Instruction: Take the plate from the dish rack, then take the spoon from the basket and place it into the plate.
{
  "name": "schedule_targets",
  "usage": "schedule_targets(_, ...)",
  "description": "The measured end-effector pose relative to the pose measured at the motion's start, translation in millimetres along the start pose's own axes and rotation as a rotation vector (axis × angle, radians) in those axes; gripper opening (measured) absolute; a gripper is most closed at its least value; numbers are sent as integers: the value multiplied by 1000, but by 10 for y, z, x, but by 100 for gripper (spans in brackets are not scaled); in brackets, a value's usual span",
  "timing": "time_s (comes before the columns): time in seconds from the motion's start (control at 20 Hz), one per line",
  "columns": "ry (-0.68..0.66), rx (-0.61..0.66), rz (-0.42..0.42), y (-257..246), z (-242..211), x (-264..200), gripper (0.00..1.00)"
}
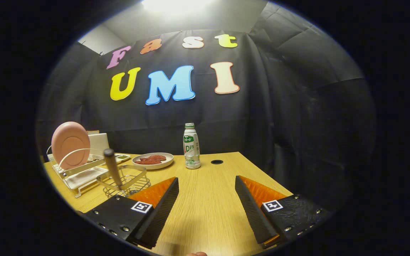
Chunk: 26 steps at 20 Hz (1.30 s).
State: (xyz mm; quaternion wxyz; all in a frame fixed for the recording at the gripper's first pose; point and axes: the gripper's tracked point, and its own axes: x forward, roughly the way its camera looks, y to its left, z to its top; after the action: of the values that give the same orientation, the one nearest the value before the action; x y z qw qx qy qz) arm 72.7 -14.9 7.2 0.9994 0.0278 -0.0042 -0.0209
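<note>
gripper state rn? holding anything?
gripper: open, fingers spread wide over bare table, holding nothing. Pink plate stands in the dish rack; spoon upright in the wire basket.

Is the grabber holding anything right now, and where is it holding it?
Nothing is held. The gripper is open, with only bare table between its fingers. The pink plate sits in the dish rack.

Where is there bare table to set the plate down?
Bare wood lies between the open fingers and runs ahead to the bottle and small hole. It is crowded by the dish rack holding the pink plate, wire basket and food dish.
</note>
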Motion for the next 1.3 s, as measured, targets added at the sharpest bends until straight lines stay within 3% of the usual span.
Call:
schedule_targets(0.25,-42,-16,-84,-203,372,89,97)
schedule_targets(0.45,-22,-77,-157,-258,673,-315,97)
schedule_targets(0.6,-8,-106,-167,-81,901,-675,97)
schedule_targets(0.95,-21,-104,-102,749,1557,-1274,97)
schedule_targets(1.1,-20,-105,-92,1099,1773,-1399,97)
schedule_targets(1.3,-22,-92,-11,1706,2010,-1418,97)
